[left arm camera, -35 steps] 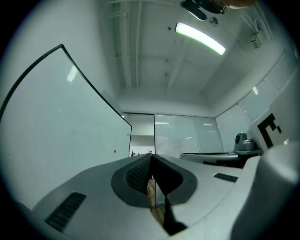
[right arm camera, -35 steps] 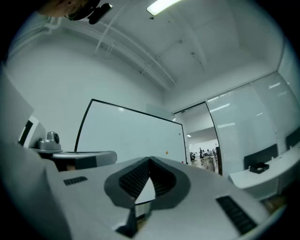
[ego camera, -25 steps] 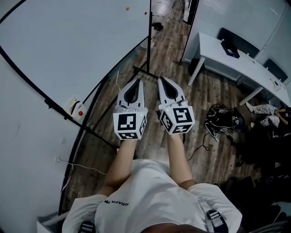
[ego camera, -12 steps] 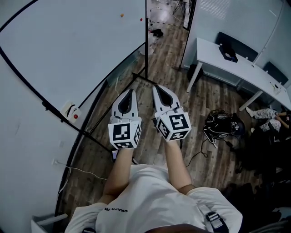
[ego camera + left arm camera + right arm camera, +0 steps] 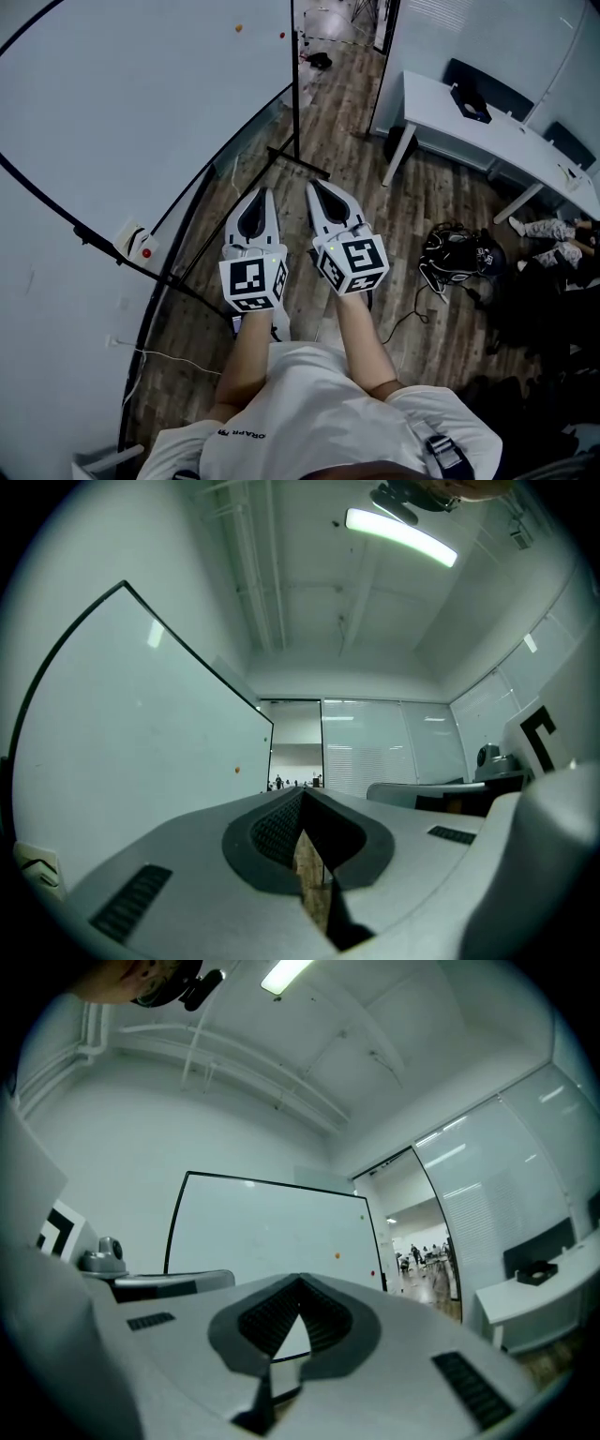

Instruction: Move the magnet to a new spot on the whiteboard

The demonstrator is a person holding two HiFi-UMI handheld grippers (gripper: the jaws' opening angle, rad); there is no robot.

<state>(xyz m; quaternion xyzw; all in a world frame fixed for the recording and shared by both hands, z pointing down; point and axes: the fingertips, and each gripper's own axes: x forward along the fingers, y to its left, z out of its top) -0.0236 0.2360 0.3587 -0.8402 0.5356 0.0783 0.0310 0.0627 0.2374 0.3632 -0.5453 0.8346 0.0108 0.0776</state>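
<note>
The whiteboard [image 5: 122, 112] stands at my left in a black frame. Two small magnets sit near its far top corner, an orange magnet [image 5: 238, 28] and a red magnet [image 5: 281, 36]. The right gripper view shows the orange magnet [image 5: 337, 1256] and the red magnet [image 5: 372, 1273] far ahead on the whiteboard [image 5: 272, 1232]. The left gripper view catches only the orange magnet [image 5: 236, 770]. My left gripper [image 5: 265, 193] and right gripper [image 5: 314, 186] are held side by side over the floor, well short of the board. Both are shut, with nothing between the jaws.
The board's black stand foot [image 5: 298, 161] crosses the wood floor just ahead of the grippers. A white box [image 5: 133, 242] sits on the board's tray at the left. A long white desk [image 5: 487, 131] stands at the right, and a dark bag [image 5: 457, 253] with cables lies on the floor.
Both grippers have sunk and drawn back toward my body, still side by side and shut. The magnets have shifted a little to the left in the head view.
</note>
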